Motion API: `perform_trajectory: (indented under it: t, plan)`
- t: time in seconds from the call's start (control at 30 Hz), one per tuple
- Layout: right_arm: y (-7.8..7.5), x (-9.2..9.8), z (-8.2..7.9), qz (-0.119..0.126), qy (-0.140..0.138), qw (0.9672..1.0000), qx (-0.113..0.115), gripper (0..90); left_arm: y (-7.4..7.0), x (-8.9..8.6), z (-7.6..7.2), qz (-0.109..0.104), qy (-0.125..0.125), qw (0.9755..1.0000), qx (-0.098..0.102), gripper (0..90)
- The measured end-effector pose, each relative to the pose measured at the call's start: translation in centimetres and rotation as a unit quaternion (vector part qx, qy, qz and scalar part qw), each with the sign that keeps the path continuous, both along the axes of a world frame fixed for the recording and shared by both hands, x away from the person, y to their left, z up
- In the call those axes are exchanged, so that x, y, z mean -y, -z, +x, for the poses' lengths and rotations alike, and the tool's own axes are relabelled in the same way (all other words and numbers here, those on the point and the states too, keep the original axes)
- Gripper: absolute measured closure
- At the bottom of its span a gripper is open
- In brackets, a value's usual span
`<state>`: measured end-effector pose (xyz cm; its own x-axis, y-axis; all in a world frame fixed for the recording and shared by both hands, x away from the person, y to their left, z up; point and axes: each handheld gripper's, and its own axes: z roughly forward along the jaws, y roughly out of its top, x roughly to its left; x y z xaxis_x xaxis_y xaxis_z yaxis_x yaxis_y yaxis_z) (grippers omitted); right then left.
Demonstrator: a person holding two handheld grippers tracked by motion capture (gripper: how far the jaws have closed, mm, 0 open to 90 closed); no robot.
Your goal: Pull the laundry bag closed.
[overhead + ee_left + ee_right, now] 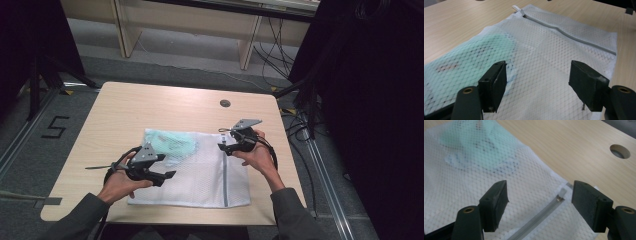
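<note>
Two grippers hover over the mesh laundry bag (200,172), which lies flat on the counter (150,107). Left gripper (167,176): jaws spread, nothing between them. Right gripper (223,148): jaws spread, empty, above the zipper pull (560,195). Green cloth (172,144) sits inside the bag, zipper (571,37) shut. I judge the bagging done; next, I back both hands away.

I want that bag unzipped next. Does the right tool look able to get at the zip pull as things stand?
Probably yes. The right tool stands open just above the mesh bag, and the zip pull lies bare between its jaws at the bag's corner, with nothing over it.
</note>
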<state>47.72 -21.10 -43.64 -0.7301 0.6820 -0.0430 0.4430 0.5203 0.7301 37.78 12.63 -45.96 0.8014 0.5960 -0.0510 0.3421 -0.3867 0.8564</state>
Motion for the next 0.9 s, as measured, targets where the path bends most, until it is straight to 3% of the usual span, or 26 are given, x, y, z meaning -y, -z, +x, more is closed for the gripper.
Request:
perform_trajectory:
  t: [0.07, 0.1, 0.17, 0.23, 0.37, 0.4, 0.43, 0.47, 0.5, 0.53, 0.9]
  plan:
    - [0.0, 0.0, -0.3, -0.004, -0.016, 0.9998, 0.008, 29.9, 0.0, -0.2, -0.1, -0.001, -0.004, 1.0, -0.003, 29.9]
    - [-0.1, 0.0, -0.5, -0.008, -0.018, 0.9998, -0.004, 29.8, 0.0, -0.4, -0.1, 0.003, -0.005, 1.0, -0.002, 29.7]
    - [0.2, -0.1, -0.8, 0.0, -0.019, 0.9997, 0.014, 29.5, 0.0, -0.6, -0.2, 0.004, -0.002, 1.0, -0.005, 29.1]
    - [0.2, -0.1, -1.0, 0.001, -0.022, 0.9997, 0.01, 29.5, 0.1, -0.7, -0.2, 0.007, -0.002, 1.0, 0.001, 29.0]
    - [0.5, 0.2, -2.2, 0.006, -0.016, 0.9998, 0.003, 27.0, 0.4, -0.6, -0.3, 0.001, -0.009, 0.9999, -0.007, 28.4]
    - [0.6, 0.3, -2.6, 0.006, -0.007, 1.0, 0.002, 27.0, 0.4, -0.6, -0.3, 0.011, -0.008, 0.9999, -0.005, 28.4]
    - [0.4, 0.5, -2.8, 0.001, -0.019, 0.9998, -0.004, 27.0, 0.5, -0.5, -0.3, 0.004, -0.007, 1.0, -0.002, 28.3]
    - [0.8, 0.5, -3.0, 0.011, -0.016, 0.9997, 0.015, 27.0, 0.5, -0.5, -0.4, 0.005, -0.007, 0.9999, -0.007, 28.2]
    - [0.6, 0.7, -3.4, 0.006, -0.019, 0.9998, -0.003, 27.0, 0.5, -0.6, -0.4, 0.011, -0.001, 0.9999, -0.001, 28.0]
    - [0.9, 0.8, -3.6, 0.01, -0.021, 0.9996, 0.013, 27.0, 0.5, -0.6, -0.4, 0.011, -0.001, 0.9999, -0.001, 27.8]
    - [1.4, 1.6, -5.3, -0.002, -0.024, 0.9997, -0.002, 23.9, 0.6, -1.1, -1.2, 0.009, -0.011, 0.9999, -0.005, 21.8]
